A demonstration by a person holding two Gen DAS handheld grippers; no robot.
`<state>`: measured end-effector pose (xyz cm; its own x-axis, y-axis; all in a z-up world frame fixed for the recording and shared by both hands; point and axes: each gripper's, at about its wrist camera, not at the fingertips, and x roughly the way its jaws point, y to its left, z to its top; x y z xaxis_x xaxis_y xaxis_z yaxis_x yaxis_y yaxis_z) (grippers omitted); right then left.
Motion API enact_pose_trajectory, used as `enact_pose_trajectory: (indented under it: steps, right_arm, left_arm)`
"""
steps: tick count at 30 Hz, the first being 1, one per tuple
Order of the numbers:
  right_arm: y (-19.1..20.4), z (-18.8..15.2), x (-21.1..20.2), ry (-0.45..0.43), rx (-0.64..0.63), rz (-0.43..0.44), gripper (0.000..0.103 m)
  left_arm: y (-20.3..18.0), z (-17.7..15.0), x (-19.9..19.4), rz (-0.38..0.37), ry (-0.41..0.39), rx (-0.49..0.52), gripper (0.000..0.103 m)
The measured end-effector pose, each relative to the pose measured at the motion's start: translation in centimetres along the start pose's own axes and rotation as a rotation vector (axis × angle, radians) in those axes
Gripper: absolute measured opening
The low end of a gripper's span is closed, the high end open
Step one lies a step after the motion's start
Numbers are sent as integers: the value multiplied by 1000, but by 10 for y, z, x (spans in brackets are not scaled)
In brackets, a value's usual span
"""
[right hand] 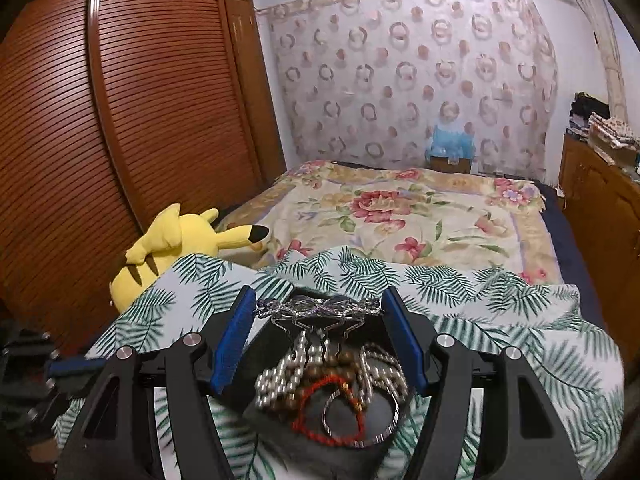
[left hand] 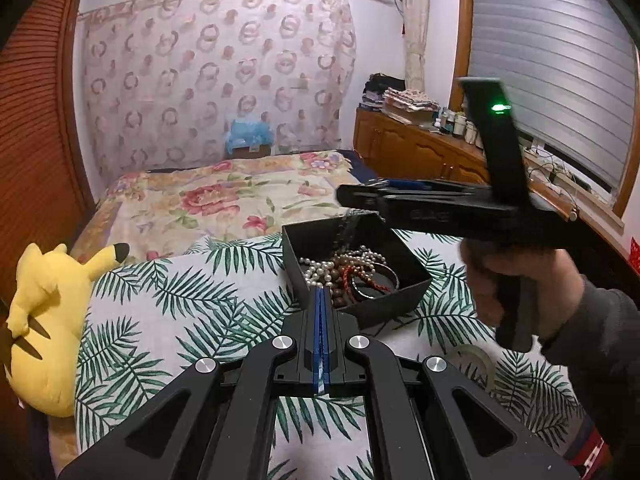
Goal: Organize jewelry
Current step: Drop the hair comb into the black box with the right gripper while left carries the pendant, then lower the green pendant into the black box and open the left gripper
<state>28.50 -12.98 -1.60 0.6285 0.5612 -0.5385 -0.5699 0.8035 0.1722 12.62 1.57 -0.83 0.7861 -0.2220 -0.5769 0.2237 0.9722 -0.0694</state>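
One box: a black open box (left hand: 357, 264) stands on the leaf-print cloth (left hand: 168, 300) and holds the jewelry.
Inside the box: a pearl strand (left hand: 316, 274), brown wooden beads (left hand: 340, 268), a red cord bracelet (left hand: 366, 280) and a dark bangle (left hand: 380, 284), all tangled together in one heap.
Silver hair comb: the comb (right hand: 318, 308) sits crosswise between the blue pads of the right gripper (right hand: 318, 322), its decorated top touching both pads and its teeth pointing down toward the box (in the right wrist view the box lies directly below it).
Right gripper: the jaws are clamped on the two ends of the silver hair comb, so they stand wide; in the left wrist view a hand (left hand: 504, 280) in a dark sleeve holds this gripper above the far side of the box.
Left gripper: the left gripper (left hand: 322, 294) has its blue pads pressed together with nothing between them; its tip is at the near wall of the box.
Cloth: the leaf-print cloth covers the near end of a bed, over a floral blanket (left hand: 224, 200).
Beside the bed: a yellow plush toy (left hand: 44, 320) lies at the left edge of the cloth, next to a brown slatted wardrobe (right hand: 120, 120).
Near the hand: a roll of clear tape (left hand: 472, 360) lies on the cloth.
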Motion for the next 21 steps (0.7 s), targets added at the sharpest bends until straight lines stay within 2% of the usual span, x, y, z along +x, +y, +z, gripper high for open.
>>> enact_pose_trajectory:
  steps: [6,9,21]
  right_arm:
    - [2,-5,19,44,-18,-21,70]
    - [-4,-11,10,56,-6,-5,74]
    - [-18,-32,-39,61,-34,-12,74]
  left_arm:
    - [7,2,5,8,-2,-3,0]
    - [8,2,6,8,-2,-1,0]
    - [-4,19,30,6,8,13,0]
